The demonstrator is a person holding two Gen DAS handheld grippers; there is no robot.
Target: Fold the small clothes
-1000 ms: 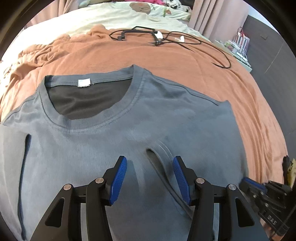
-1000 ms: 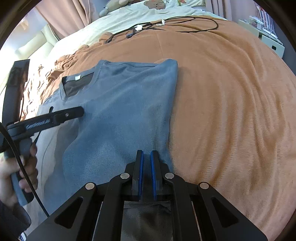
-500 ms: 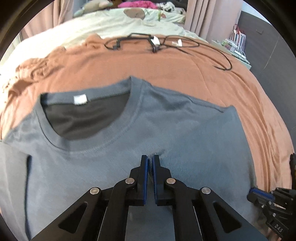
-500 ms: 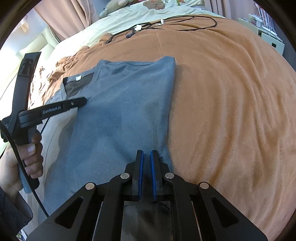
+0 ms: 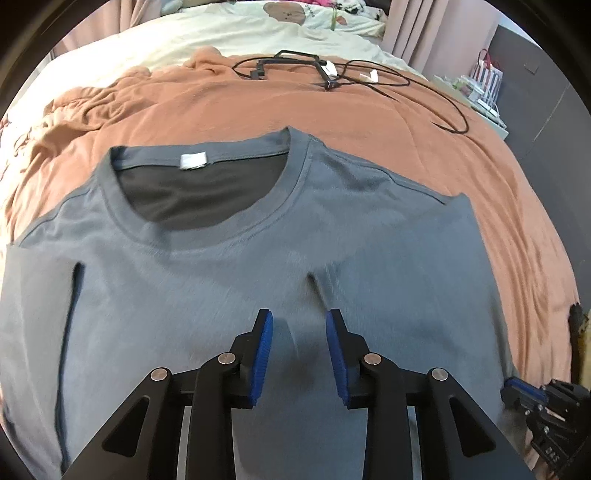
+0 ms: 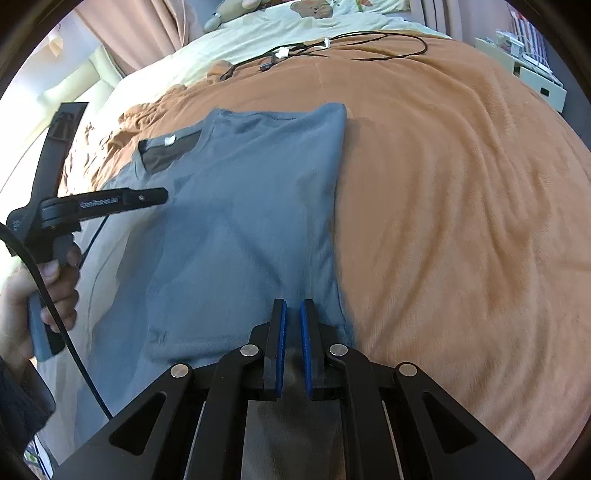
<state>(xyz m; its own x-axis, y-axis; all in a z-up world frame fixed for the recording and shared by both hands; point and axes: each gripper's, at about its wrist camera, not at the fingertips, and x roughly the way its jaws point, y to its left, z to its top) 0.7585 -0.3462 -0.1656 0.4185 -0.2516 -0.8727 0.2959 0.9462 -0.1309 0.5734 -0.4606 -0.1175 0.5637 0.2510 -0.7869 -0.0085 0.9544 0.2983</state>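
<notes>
A grey-blue T-shirt (image 5: 184,277) lies flat on the orange blanket (image 5: 388,122), neck with white label (image 5: 192,161) pointing away. Its right side is folded inward, leaving a straight edge (image 6: 338,177). My left gripper (image 5: 298,317) hovers open just over the chest, a short crease (image 5: 317,288) ahead of it. In the right wrist view the left gripper (image 6: 147,195) hangs over the T-shirt (image 6: 240,221), held by a hand (image 6: 48,280). My right gripper (image 6: 292,314) is shut on the shirt's near edge, fabric between the pads; the left wrist view shows it at lower right (image 5: 546,406).
Black cables with white plugs (image 5: 332,74) trail across the far part of the blanket. Cream bedding (image 5: 221,33) lies beyond it. A white bedside unit (image 6: 535,74) stands at the right. Bare blanket (image 6: 461,221) spreads right of the shirt.
My left gripper, open a second ago, pinched shut on the shirt's chest half a second ago and has opened again, leaving a small crease. The right gripper has kept its hold.
</notes>
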